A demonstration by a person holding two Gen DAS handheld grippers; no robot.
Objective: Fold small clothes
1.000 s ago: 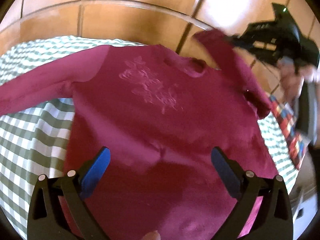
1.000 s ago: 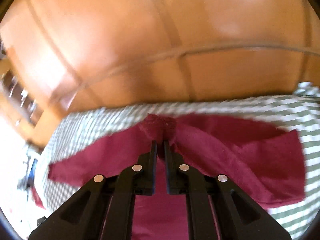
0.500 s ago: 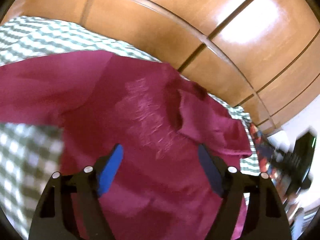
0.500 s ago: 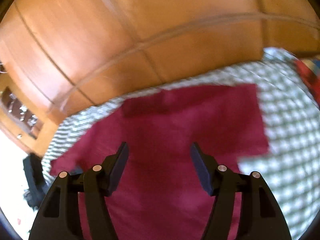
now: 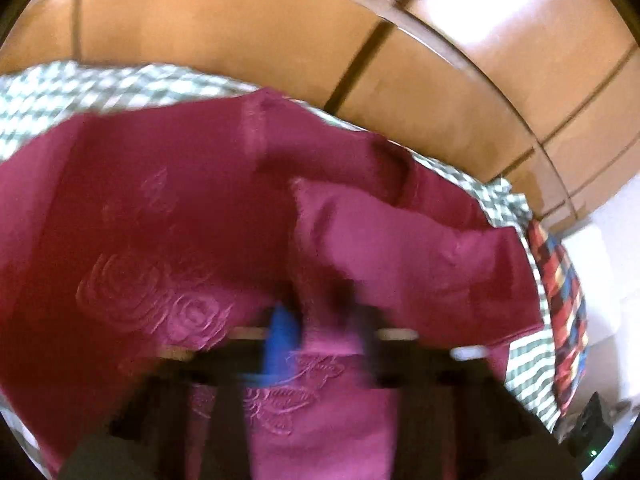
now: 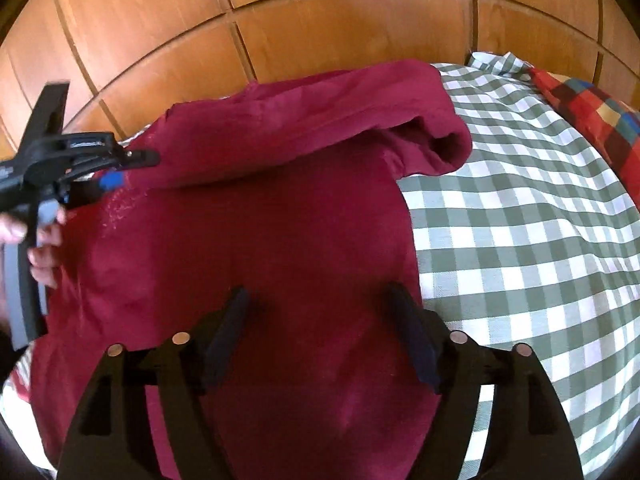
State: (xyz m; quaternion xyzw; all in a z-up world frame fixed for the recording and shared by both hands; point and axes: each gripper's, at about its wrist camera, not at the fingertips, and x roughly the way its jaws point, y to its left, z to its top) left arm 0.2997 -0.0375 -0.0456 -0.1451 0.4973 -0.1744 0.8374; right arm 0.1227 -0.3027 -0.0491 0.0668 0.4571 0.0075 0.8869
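Around my work surface: a green-and-white checked cloth (image 6: 520, 240) covers the bed, wooden panelled doors (image 6: 320, 40) stand behind it, and a multicoloured patchwork textile (image 6: 592, 120) lies at the far right edge, touching the cloth. Nothing lies on top of the garment except its own folded part.

Count: one maroon long-sleeved top (image 6: 260, 240), spread on the checked cloth; one sleeve (image 6: 320, 128) of it is folded across the chest, its open cuff pointing right. Two grippers are in play.

My right gripper (image 6: 320, 336) hovers over the lower body of the top with its jaws spread and opening further; only flat fabric shows beneath them, and the pads press on nothing.

My left gripper (image 6: 132, 168) appears at the left in the right wrist view, held by a hand (image 6: 44, 240), its tips at the top's upper chest beside the folded sleeve. Its jaws are closing; in the left wrist view they are heavily smeared, with a blue pad (image 5: 280, 336) beside a raised fold of maroon fabric. I cannot tell whether the pads already pinch that fold.

Embossed rose motifs (image 5: 140, 292) show on the chest. The other sleeve runs out of frame.
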